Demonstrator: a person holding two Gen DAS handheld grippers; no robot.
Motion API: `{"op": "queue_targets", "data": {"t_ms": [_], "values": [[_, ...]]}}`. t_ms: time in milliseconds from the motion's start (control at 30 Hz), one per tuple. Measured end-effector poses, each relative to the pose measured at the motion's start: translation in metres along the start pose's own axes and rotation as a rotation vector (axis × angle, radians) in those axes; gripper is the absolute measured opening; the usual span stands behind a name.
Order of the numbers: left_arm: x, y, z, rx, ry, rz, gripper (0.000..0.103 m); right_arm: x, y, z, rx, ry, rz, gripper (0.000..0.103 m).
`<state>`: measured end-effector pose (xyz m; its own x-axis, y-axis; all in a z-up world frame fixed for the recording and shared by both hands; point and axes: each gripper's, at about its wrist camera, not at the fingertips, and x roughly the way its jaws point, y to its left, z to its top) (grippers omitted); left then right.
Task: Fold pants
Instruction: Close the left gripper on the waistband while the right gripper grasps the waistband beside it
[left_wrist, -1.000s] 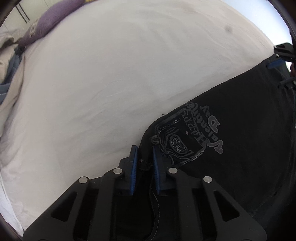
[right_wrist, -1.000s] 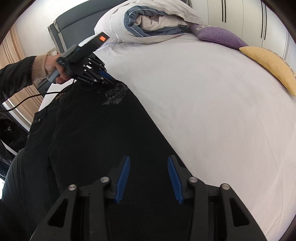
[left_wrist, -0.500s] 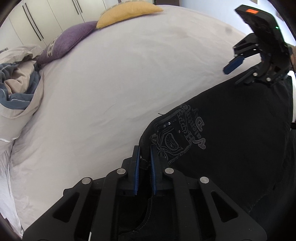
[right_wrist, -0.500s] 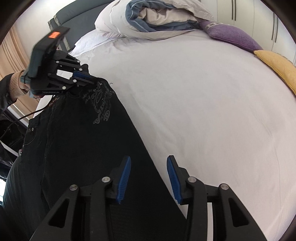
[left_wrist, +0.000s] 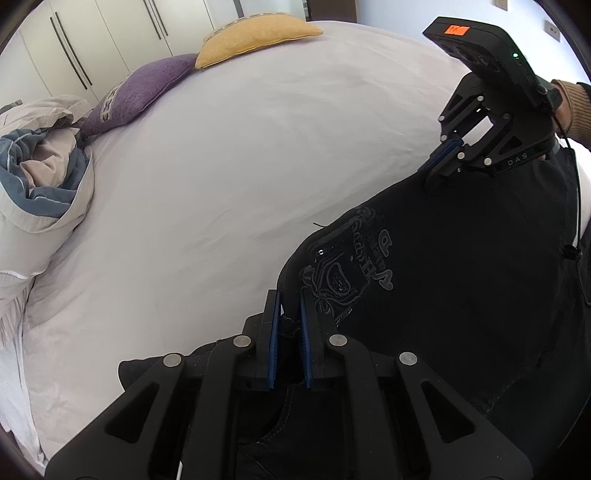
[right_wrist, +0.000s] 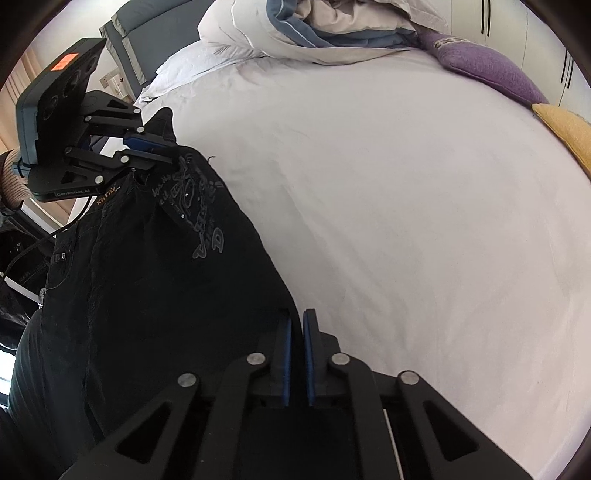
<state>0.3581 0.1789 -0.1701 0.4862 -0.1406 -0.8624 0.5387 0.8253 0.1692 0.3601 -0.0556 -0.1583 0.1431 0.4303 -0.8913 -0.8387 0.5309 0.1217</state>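
Holding, item one: black pants (left_wrist: 461, 280), spread along the near edge of the bed (left_wrist: 229, 177), printed back pocket (right_wrist: 195, 214) facing up, cloth lifted at both gripped edges. Item two: my left gripper (left_wrist: 290, 325), jaws clamped on a fold of the pants at the waistband beside that pocket. Item three: my right gripper (right_wrist: 297, 347), jaws having just been closing, now pressed together on the pants' edge further down the leg, next to bare sheet; in the left wrist view it (left_wrist: 439, 162) sits on the same edge. Item four: a hand (left_wrist: 569, 107) in a ribbed tan cuff behind the right gripper. Item five: purple cushion (left_wrist: 136, 96) and yellow cushion (left_wrist: 255, 37) at the bed's far side. Item six: bunched grey-blue duvet (right_wrist: 325, 26) near the headboard.
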Motion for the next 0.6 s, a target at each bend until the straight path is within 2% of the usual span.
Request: {"op": "queue_targets", "data": {"t_ms": [167, 367, 600], "values": [[-0.005, -0.001, -0.001, -0.011, -0.004, 0.013, 0.009, -0.013, 0.015, -0.002, -0.017, -0.025, -0.041, 0.004], [-0.029, -0.006, -0.009, -0.019, -0.012, 0.041, 0.009, -0.028, 0.048, -0.005, -0.088, -0.054, -0.084, 0.003], [-0.073, -0.029, -0.039, -0.005, -0.008, 0.081, 0.009, -0.040, 0.132, -0.028, -0.248, -0.050, -0.080, 0.003]]}}
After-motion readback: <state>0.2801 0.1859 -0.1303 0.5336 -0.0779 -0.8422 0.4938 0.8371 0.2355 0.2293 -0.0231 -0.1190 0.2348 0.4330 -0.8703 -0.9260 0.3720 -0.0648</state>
